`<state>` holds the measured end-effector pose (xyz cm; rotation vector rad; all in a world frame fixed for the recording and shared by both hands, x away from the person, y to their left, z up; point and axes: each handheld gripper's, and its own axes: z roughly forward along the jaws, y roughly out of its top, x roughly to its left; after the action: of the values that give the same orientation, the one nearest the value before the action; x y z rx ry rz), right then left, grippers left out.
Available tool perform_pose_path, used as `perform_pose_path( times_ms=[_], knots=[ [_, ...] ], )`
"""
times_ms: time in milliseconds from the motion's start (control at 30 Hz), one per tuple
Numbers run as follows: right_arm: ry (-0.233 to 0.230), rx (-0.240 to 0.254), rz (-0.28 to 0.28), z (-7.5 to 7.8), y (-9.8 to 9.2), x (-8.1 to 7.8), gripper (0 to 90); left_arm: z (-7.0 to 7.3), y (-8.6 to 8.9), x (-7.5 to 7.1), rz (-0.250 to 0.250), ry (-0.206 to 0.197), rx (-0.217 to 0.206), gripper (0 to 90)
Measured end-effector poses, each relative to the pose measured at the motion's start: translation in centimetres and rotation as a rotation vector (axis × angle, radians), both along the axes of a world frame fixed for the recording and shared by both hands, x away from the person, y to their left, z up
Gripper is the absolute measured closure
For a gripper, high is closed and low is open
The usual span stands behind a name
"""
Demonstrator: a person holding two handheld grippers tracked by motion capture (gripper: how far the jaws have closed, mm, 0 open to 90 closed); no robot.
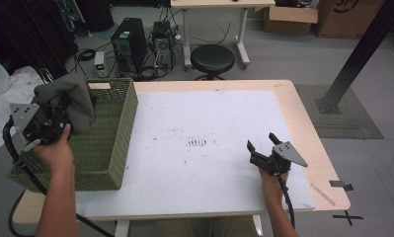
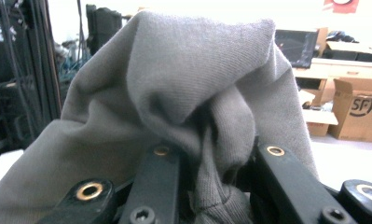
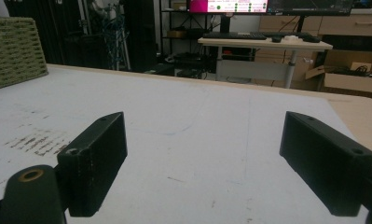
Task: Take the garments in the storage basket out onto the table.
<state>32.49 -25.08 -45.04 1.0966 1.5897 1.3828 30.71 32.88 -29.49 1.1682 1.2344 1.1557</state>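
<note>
At the left edge of the counter point(image 1: 303, 128), the left hand-held gripper point(image 1: 61, 114) hangs above the near-left part of an olive woven basket point(image 1: 120, 128), its jaws clamped on a bunched fold of grey cloth point(image 1: 76, 96). From the high view the cloth is lifted above the basket's rim, draping over the front of the gripper and down toward the basket's inside; whether its lower end touches the basket's floor I cannot tell. From the left gripper view the cloth point(image 2: 183, 88) rises in a crumpled mound straight ahead of the camera, with a pinched pleat running down between the 2 black jaws, which press on it from either side. The person's left hand point(image 1: 56, 150) grips the tool from behind, and a black cable trails down past the counter's edge.

Well apart from that, on the right half of the counter, the right hand-held gripper point(image 1: 261, 143) rests low over a white mat point(image 1: 204, 113), held by the right hand point(image 1: 269, 180). Its jaws stand wide apart with nothing between them; the right gripper view looks along them across bare mat, with faint reddish marks point(image 3: 37, 140) to the left and a corner of the basket point(image 3: 13, 49) at the far left. On the floor beyond the counter stands a round black stool point(image 1: 212, 59).
</note>
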Motion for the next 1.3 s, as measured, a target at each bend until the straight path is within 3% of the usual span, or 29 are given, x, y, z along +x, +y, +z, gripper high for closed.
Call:
perform_pose_path(
  times_ms=[233,900,1300],
  knots=[
    [0.003,-0.001,-0.001,0.0,0.0,0.0,14.6,1.8,-0.6,-0.9,-0.025,-0.051,0.019,77.2],
    [0.004,-0.003,0.0,0.0,0.0,0.0,14.6,5.8,-3.6,-3.0,-0.193,-0.14,0.011,77.1],
    [0.005,0.0,0.001,0.0,0.0,0.0,14.7,6.7,-7.0,-3.4,-0.33,-0.149,-0.004,77.0]
  ],
)
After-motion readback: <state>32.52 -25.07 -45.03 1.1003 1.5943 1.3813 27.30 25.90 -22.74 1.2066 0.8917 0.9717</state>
